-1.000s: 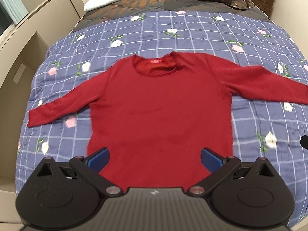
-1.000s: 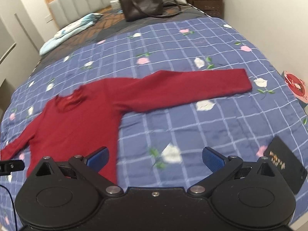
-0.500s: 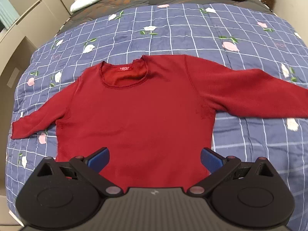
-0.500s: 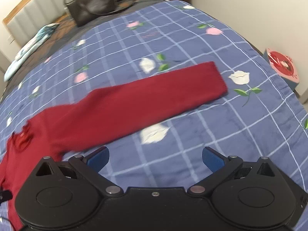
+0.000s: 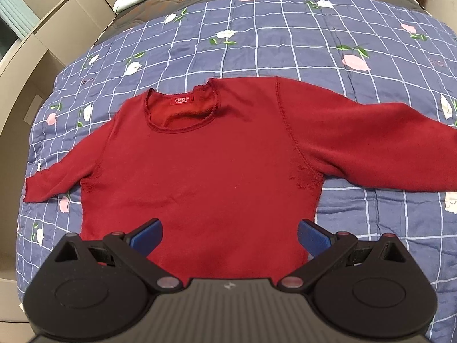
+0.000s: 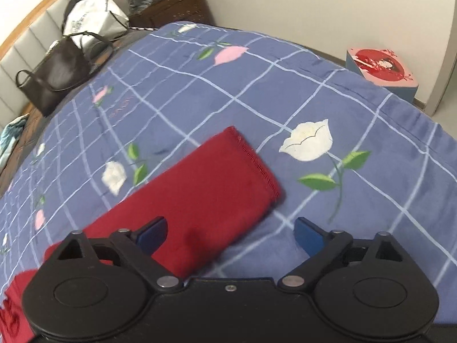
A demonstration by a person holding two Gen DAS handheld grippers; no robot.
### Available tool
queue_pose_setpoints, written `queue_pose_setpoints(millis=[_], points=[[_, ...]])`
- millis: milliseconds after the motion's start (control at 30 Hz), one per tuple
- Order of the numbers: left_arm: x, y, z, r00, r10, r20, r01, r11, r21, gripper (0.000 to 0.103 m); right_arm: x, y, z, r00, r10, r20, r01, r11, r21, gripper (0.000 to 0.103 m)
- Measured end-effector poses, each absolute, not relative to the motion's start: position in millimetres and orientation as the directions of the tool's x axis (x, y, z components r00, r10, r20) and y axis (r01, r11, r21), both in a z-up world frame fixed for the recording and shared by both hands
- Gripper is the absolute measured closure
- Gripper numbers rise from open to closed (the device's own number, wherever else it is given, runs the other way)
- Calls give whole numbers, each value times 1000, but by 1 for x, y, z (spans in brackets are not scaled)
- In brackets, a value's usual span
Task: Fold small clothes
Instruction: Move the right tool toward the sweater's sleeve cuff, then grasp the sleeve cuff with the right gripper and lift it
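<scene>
Closing on the garment from two sides; the red long-sleeved top (image 5: 205, 165) lies flat and face-up on the blue checked floral quilt (image 5: 285, 34) of the bed, both sleeves spread outward, neckline and label toward the headboard.

Left hand-held gripper (image 5: 228, 235): jaws wide, blue pads either side of the lower body of the top, nothing between them; compared with a second ago the garment fills far more of this view and the hem has dropped beneath the gripper body, so the gripper has advanced forward and lower over the torso; contact with the cloth cannot be told.

Right hand-held gripper (image 6: 230, 233): jaws wide, empty; a second ago it looked across the whole sleeve from well back, now the sleeve cuff (image 6: 251, 163) sits just ahead of the left pad, with the sleeve running back under the gripper; the view has swung toward the bed's right edge, where a pink and blue box (image 6: 382, 70) stands by the wall; a dark handbag (image 6: 54, 77) rests near the headboard.

Reading: no fold made yet, the top is fully spread; the right side appears to be lining up on the sleeve end, likely to carry it inward across the body as the first fold; the left seems placed to pin or take the body; the cuff is off-centre to the jaws, so a shift left looks needed before closing.
</scene>
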State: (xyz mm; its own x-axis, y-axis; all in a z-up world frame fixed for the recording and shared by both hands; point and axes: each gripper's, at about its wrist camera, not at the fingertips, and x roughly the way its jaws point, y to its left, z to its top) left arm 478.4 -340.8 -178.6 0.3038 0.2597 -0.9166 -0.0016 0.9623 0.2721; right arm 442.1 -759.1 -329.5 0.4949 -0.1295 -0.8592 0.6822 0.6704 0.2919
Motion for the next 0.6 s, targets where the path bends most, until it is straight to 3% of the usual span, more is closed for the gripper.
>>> queue_pose_setpoints(millis=[200,267,300,433,600], points=[[487,-347,-185,259,307,-916,15,947,321,0,459,-764,-333,459,-186,-869,711,664,234,27],[490,-347,-185,254,305,-918,17,947,319,0,464,-762,-331,431,-209,-878,709,680,186,48],[491,-346,-185,251,298,-921,14,950,311,0,466,-761,-329,423,-216,-880,704,690,169,52],[495,-339,-181,244,290,-925,5,954,300,0,469,-753,-322,424,-212,-880,674,723,151,88],[496,-322,-169,253,275,-928,-17,960,280,0,474,-738,-295,460,-215,-861,632,761,147,94]])
